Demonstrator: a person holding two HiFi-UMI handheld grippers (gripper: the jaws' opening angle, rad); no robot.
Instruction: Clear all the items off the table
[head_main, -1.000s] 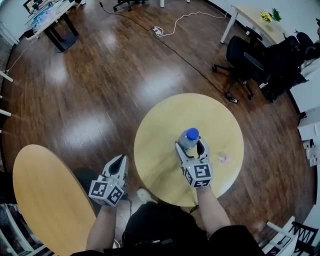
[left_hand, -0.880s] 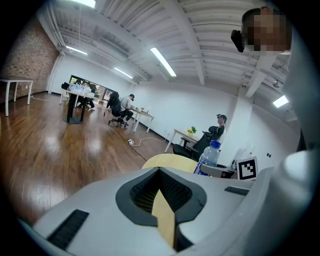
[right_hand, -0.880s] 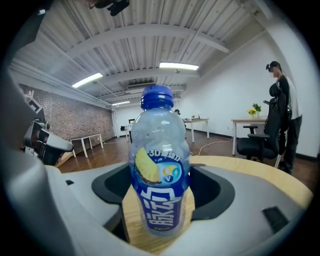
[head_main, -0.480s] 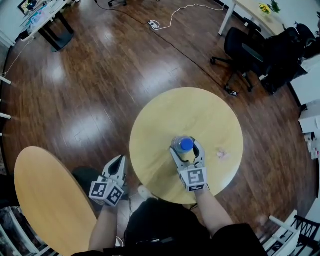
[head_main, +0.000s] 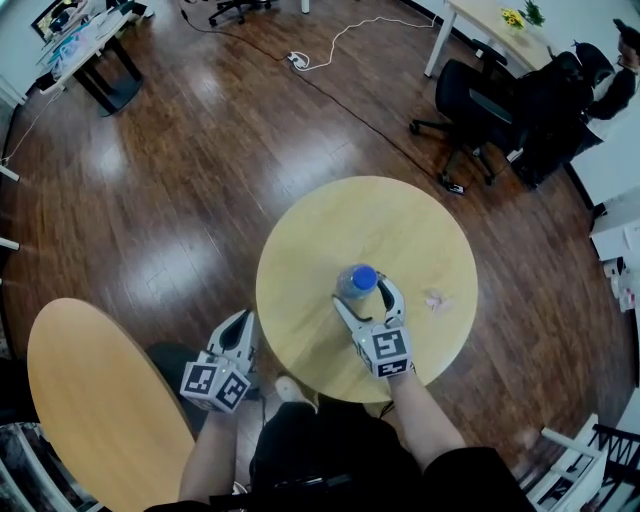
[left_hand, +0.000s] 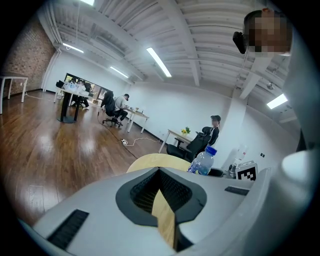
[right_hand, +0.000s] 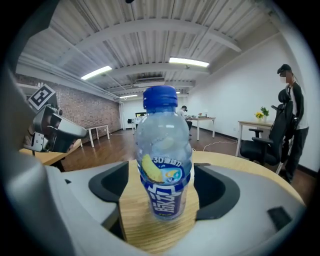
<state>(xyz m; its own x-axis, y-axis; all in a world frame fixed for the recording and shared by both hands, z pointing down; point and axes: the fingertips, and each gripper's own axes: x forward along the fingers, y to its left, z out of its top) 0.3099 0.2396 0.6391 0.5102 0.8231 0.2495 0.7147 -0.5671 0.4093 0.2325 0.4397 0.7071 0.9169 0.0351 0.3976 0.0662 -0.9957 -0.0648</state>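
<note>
A clear water bottle (head_main: 353, 285) with a blue cap and blue label stands upright on the round wooden table (head_main: 400, 230), near its front middle. My right gripper (head_main: 362, 296) sits around the bottle (right_hand: 165, 165) with its jaws opening. There is a gap on each side, so the pads do not press on it. A small pink crumpled scrap (head_main: 437, 297) lies on the table to the bottle's right. My left gripper (head_main: 238, 322) hangs shut over the floor, just off the table's left edge. In the left gripper view, the left gripper (left_hand: 161, 172) points toward the table and the bottle (left_hand: 203, 162).
A second oval wooden table (head_main: 90, 400) stands at the lower left. Black office chairs (head_main: 480, 110) and a desk are at the upper right, with a person (right_hand: 290, 120) standing by them. A white cable (head_main: 330, 60) trails across the wood floor.
The bottle and my right gripper have shifted slightly left on the table, and the right jaws now stand wider around the bottle. My left gripper has stayed put.
</note>
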